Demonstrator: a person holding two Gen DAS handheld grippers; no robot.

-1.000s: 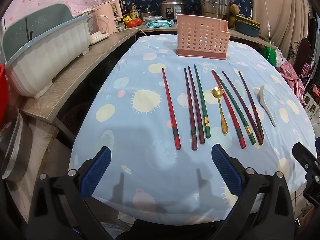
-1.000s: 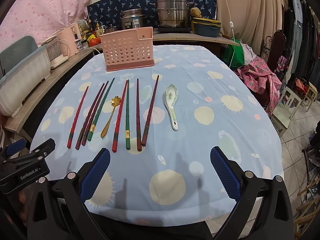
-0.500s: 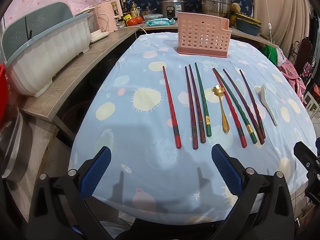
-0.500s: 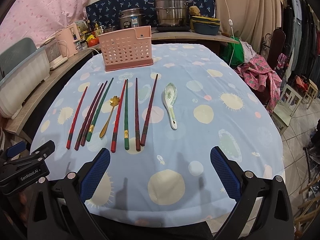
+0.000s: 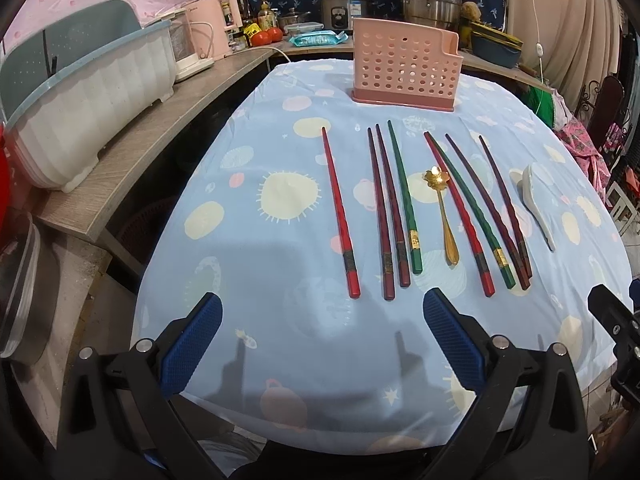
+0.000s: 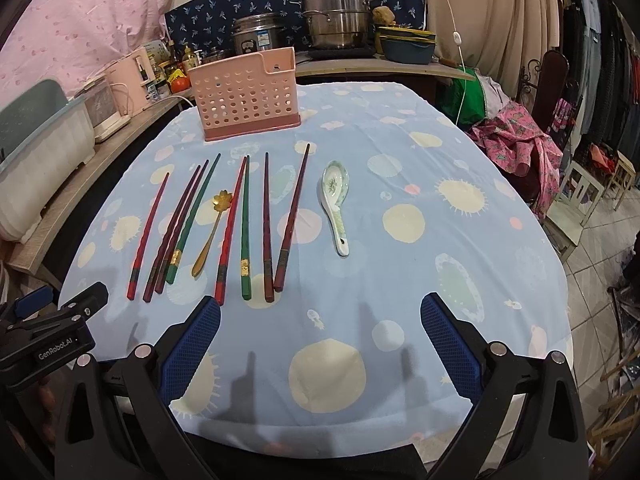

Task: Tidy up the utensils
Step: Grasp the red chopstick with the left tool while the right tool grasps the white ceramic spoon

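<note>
Chopsticks (image 5: 394,208) and spoons (image 6: 335,204) lie before the holder (image 5: 404,68).

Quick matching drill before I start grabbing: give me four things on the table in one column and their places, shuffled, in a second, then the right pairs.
Things
1. pink utensil holder
2. gold spoon
3. ceramic spoon
4. lone red chopstick

Places
A. right end of the row, apart from the chopsticks
B. upright at the far side of the table, behind the row
C. left end of the row
D. amid the chopsticks, bowl towards the holder

Pairs: 1-B, 2-D, 3-A, 4-C
</note>
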